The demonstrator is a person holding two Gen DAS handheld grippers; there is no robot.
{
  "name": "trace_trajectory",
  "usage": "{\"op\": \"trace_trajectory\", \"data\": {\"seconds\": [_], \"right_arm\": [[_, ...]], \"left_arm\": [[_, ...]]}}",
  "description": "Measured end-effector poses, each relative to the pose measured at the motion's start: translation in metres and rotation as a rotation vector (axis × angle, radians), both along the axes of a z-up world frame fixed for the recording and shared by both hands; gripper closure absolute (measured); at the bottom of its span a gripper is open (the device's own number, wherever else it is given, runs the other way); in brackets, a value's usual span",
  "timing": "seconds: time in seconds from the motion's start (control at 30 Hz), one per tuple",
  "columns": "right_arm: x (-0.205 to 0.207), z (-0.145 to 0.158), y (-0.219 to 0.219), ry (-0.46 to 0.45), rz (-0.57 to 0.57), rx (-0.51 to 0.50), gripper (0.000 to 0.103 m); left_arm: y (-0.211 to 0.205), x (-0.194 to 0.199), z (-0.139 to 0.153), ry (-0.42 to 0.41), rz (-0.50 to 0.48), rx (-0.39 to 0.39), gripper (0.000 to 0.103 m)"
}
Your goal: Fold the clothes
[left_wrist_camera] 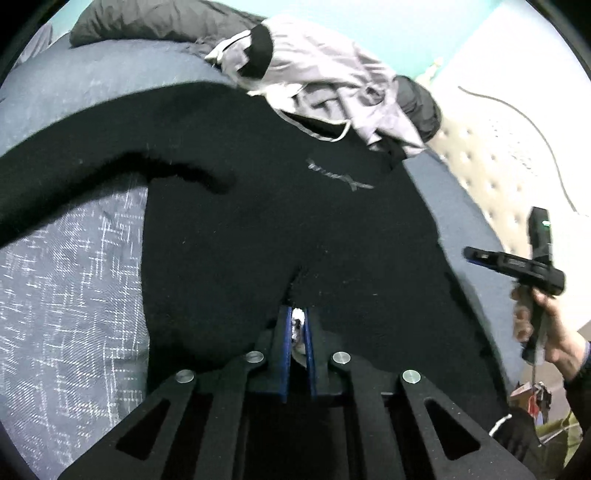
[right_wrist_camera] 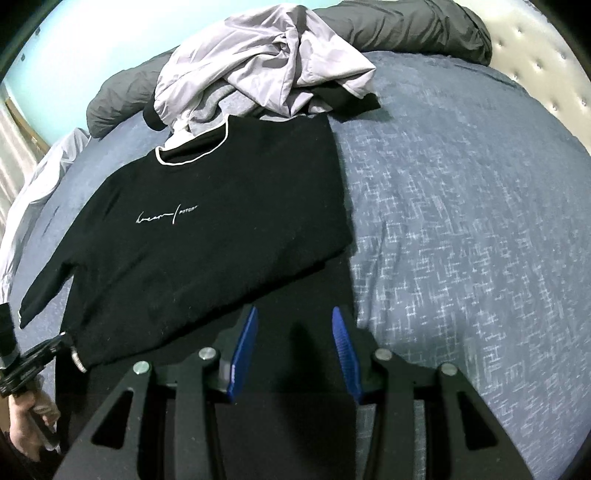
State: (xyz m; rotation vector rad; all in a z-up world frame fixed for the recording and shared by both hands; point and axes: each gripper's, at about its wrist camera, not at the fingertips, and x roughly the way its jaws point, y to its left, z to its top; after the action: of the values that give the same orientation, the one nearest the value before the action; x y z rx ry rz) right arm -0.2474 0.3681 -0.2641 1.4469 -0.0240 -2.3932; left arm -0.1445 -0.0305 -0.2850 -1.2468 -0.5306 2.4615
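Observation:
A black sweatshirt [right_wrist_camera: 221,221] with a white-trimmed neck and small white chest lettering lies flat on the bed, its right side folded in. In the left wrist view the sweatshirt [left_wrist_camera: 258,221] fills the middle, one sleeve stretching out to the left. My left gripper [left_wrist_camera: 297,314] is shut on its near hem, with a bit of white label showing between the blue pads. My right gripper [right_wrist_camera: 293,314] stands open just above the lower right part of the sweatshirt, nothing pinched between its blue pads. A hand [left_wrist_camera: 546,332] holds that right gripper at the sweatshirt's right side.
A pile of lilac-grey and black clothes [right_wrist_camera: 266,62] lies beyond the sweatshirt's collar. A dark grey duvet [right_wrist_camera: 406,26] runs along the far side. The blue patterned bedspread [right_wrist_camera: 461,221] extends to the right. A cream tufted headboard [right_wrist_camera: 535,55] borders the bed.

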Motion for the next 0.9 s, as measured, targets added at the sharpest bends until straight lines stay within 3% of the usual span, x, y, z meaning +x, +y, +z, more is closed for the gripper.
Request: {"op": "trace_trajectory", "data": {"seconds": [0.1, 0.4, 0.7, 0.9], "right_arm": [[-0.006, 0.0, 0.004, -0.001, -0.016, 0.006, 0.06], [-0.024, -0.014, 0.018, -0.032, -0.092, 0.038, 0.059], [-0.031, -0.032, -0.001, 0.031, 0.023, 0.187, 0.056], [-0.053, -0.049, -0.016, 0.041, 0.031, 0.244, 0.056]], "left_arm": [[-0.006, 0.012, 0.008, 0.011, 0.012, -0.003, 0.097], [-0.011, 0.014, -0.014, -0.072, 0.015, -0.008, 0.096], [-0.014, 0.016, -0.021, -0.092, 0.015, -0.001, 0.096], [-0.014, 0.015, -0.02, -0.092, 0.014, -0.005, 0.096]]}}
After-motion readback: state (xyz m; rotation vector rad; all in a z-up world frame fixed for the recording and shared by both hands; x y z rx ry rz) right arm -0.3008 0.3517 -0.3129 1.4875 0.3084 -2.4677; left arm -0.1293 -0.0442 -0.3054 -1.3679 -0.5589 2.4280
